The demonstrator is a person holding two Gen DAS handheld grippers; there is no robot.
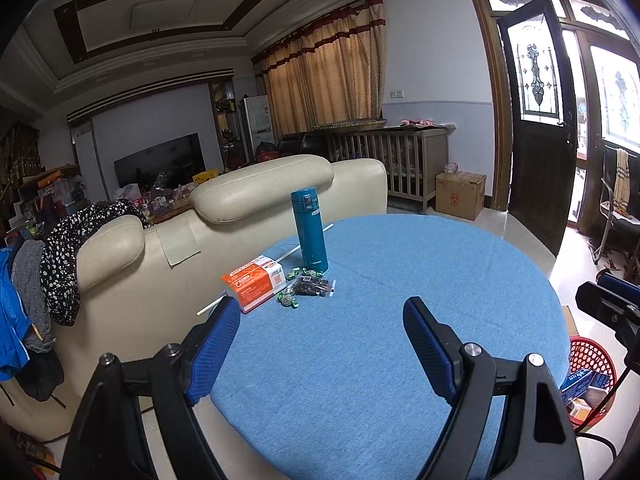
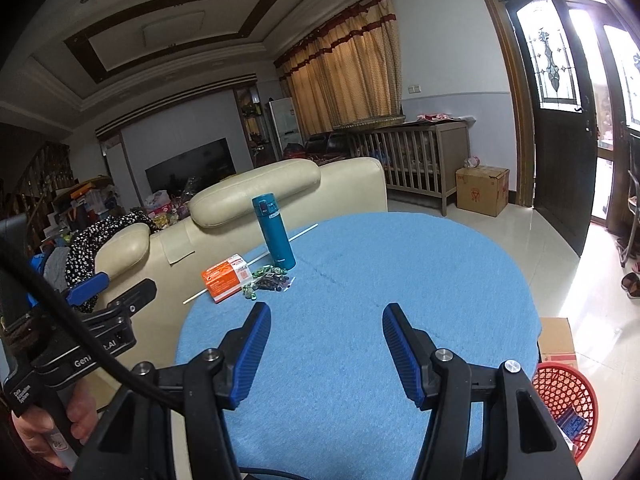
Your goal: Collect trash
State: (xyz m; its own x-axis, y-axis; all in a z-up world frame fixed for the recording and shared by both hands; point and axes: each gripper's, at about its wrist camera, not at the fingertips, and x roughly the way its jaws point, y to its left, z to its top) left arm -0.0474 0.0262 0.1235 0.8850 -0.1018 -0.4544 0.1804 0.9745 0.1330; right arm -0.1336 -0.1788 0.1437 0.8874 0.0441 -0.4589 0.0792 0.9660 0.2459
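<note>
Far left on the round blue-clothed table, an orange-and-white cardboard box looks light and stiff: pinch its narrow sides. Beside it, crinkly green candy wrappers, flimsy. Left gripper wide, empty; right gripper half-spread, empty.

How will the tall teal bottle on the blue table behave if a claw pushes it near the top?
The teal bottle stands upright, tall on a narrow base, so it would probably tip. Its smooth round body may then roll toward the candies. It looks rigid, so it likely won't deform.
</note>
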